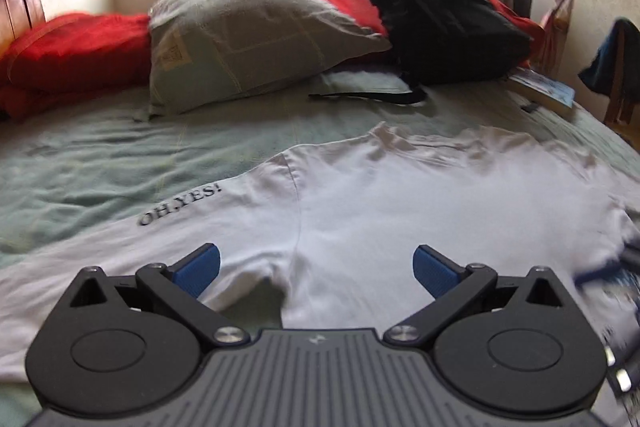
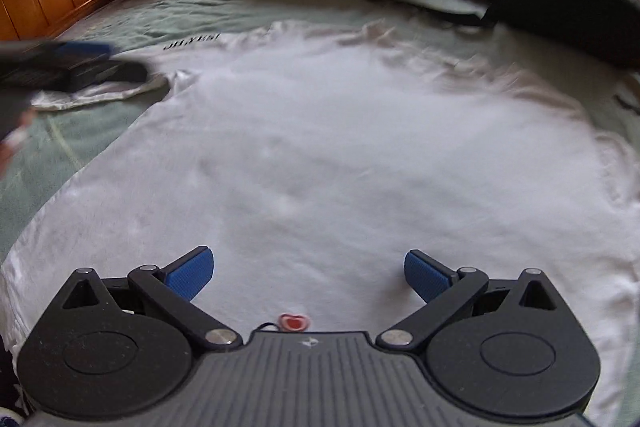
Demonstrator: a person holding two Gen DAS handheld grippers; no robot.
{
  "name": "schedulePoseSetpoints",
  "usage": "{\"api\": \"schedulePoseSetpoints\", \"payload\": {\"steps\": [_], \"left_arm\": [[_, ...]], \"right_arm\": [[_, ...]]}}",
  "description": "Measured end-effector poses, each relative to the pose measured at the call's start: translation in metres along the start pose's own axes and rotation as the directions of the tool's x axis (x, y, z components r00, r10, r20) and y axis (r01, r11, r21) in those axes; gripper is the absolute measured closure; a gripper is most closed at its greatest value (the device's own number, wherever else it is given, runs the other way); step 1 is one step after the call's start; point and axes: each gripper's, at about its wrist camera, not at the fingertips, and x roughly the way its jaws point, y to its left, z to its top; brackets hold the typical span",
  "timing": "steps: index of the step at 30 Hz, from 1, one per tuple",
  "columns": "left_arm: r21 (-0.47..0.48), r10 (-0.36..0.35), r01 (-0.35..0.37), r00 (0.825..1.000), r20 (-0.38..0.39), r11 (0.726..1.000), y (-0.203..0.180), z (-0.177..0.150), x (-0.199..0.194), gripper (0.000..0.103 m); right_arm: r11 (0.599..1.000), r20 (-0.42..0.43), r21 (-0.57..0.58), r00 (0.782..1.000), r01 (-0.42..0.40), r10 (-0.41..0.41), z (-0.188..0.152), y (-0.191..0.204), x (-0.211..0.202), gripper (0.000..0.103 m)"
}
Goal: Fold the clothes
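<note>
Both wrist cams low, close over same white shirt point(image 1: 400, 211), facing pillows point(image 1: 256, 35).

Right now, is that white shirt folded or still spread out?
Spread out. The shirt lies flat on the bed, one sleeve stretched sideways, no layer turned over. Both grippers are open above it.

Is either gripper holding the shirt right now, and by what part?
Nothing is held. The left gripper and right gripper have open jaws over the spread white cotton T-shirt.
</note>
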Motion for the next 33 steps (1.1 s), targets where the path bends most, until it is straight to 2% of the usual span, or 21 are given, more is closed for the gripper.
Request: {"api": "schedulePoseSetpoints", "payload": {"steps": [5,6,9,13,15,17,19,23,26,28,31,33], "left_arm": [[-0.087,-0.106,0.100,0.993,-0.061,0.991,0.018,-0.015,0.038,0.001],[-0.110,-0.105,0.095,0.990,-0.091,0.989,0.022,-0.020,0.042,0.001],[-0.101,-0.110,0.100,0.989,-0.103,0.990,0.024,-0.034,0.029,0.001],[-0.058,-0.071,0.064,0.988,-0.139,0.996,0.021,-0.025,0.017,0.001],[-0.021,-0.063,0.062,0.995,-0.071,0.998,0.017,-0.011,0.012,0.001],[-0.022,-0.084,0.084,0.996,-0.017,0.996,0.014,0.002,0.017,0.001],[-0.058,-0.114,0.112,0.993,-0.033,0.992,0.013,0.008,0.034,0.001],[-0.129,-0.138,0.123,0.984,-0.115,0.984,0.012,-0.009,0.057,0.001],[-0.079,-0.141,0.131,0.981,-0.132,0.988,0.006,-0.020,0.042,0.001],[-0.078,-0.143,0.132,0.977,-0.159,0.988,0.010,-0.017,0.033,0.001],[-0.067,-0.110,0.104,0.988,-0.104,0.992,0.022,-0.008,0.021,0.001],[-0.094,-0.071,0.062,0.994,-0.089,0.994,0.034,-0.006,0.026,0.001]], "right_arm": [[1.000,0.024,0.004,1.000,-0.007,0.007,-0.001,-0.002,0.005,0.000],[1.000,0.029,0.002,1.000,-0.007,0.007,-0.001,-0.002,0.006,0.000],[1.000,0.047,-0.009,0.999,-0.003,0.003,-0.002,-0.001,0.007,0.000],[1.000,0.072,-0.013,0.997,-0.003,0.004,-0.004,-0.002,0.007,0.000],[1.000,0.075,-0.013,0.997,0.000,0.001,-0.003,-0.001,0.008,0.000],[1.000,0.075,-0.018,0.997,0.005,-0.004,-0.004,-0.001,0.008,0.000],[1.000,0.076,-0.023,0.997,0.009,-0.007,-0.004,0.000,0.008,0.000],[1.000,0.080,-0.024,0.997,0.006,-0.004,-0.006,-0.001,0.008,0.000],[1.000,0.086,-0.028,0.996,0.002,0.001,-0.007,-0.001,0.008,0.000],[1.000,0.090,-0.031,0.996,0.005,-0.002,-0.007,-0.001,0.009,0.000],[0.999,0.094,-0.034,0.996,0.010,-0.007,-0.006,0.000,0.009,0.000],[0.999,0.095,-0.034,0.995,0.010,-0.006,-0.007,0.000,0.009,0.000]]}}
